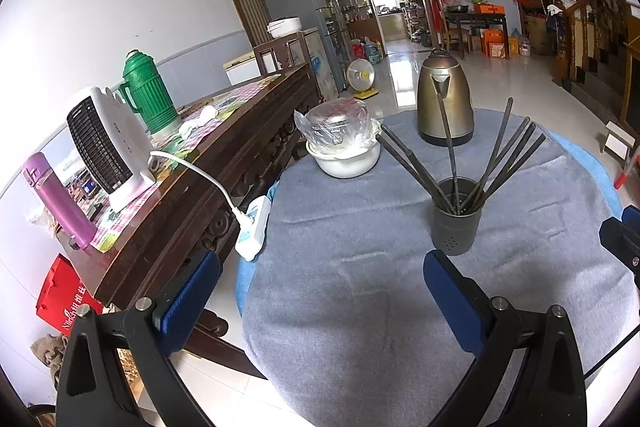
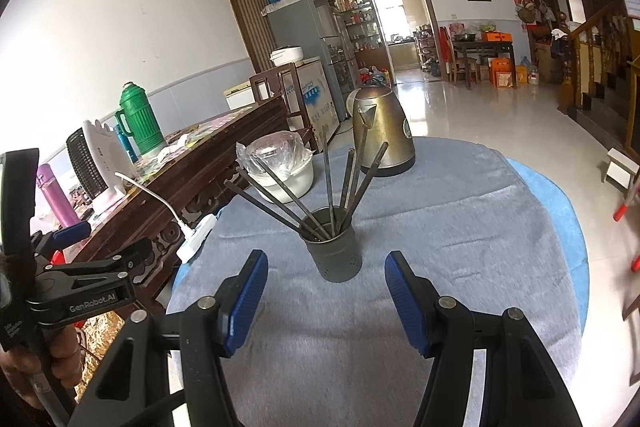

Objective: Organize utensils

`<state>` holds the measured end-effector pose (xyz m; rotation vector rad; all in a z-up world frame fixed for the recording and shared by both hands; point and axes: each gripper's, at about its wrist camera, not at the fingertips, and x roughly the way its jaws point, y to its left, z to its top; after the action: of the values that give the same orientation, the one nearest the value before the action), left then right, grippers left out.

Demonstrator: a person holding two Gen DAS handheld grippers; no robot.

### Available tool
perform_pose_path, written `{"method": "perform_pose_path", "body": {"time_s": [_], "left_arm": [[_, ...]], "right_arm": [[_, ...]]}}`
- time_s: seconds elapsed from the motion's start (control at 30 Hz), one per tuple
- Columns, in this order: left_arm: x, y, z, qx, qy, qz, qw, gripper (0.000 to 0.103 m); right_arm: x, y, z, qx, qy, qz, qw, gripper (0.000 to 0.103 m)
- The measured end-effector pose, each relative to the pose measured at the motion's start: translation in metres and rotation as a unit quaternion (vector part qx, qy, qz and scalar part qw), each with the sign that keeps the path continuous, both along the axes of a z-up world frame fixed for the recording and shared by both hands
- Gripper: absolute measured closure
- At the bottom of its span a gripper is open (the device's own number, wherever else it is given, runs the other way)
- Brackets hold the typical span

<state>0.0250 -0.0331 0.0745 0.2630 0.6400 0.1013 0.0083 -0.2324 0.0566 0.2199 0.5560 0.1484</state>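
Note:
A dark grey perforated utensil holder (image 1: pixel 456 219) (image 2: pixel 336 245) stands upright on the grey cloth of the round table (image 1: pixel 352 267) (image 2: pixel 460 227). Several dark chopsticks (image 1: pixel 500 155) (image 2: pixel 348 179) stand in it, fanned outward. My left gripper (image 1: pixel 320 291) is open and empty, low over the cloth, left of and nearer than the holder. My right gripper (image 2: pixel 326 287) is open and empty, just short of the holder, which sits between its fingers' line of sight. The left gripper also shows at the left edge of the right wrist view (image 2: pixel 80 279).
A brass kettle (image 1: pixel 444 99) (image 2: pixel 380 131) and a white bowl holding a plastic-wrapped pot (image 1: pixel 344 143) (image 2: pixel 284 167) stand at the table's far side. A wooden sideboard (image 1: pixel 192 167) on the left carries a heater (image 1: pixel 104 151), green thermos (image 1: pixel 148 91), purple bottle (image 1: pixel 60 207) and power strip (image 1: pixel 252 227).

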Motion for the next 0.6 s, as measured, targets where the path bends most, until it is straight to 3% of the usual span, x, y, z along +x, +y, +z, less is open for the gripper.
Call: {"method": "perform_pose_path", "body": {"time_s": [0.6], "left_arm": [[-0.005,0.025,0.006,-0.034,-0.011,-0.002,0.9994,0.001]], "right_arm": [[-0.007,0.026,0.015,-0.035,-0.008,-0.002,0.999,0.038]]}}
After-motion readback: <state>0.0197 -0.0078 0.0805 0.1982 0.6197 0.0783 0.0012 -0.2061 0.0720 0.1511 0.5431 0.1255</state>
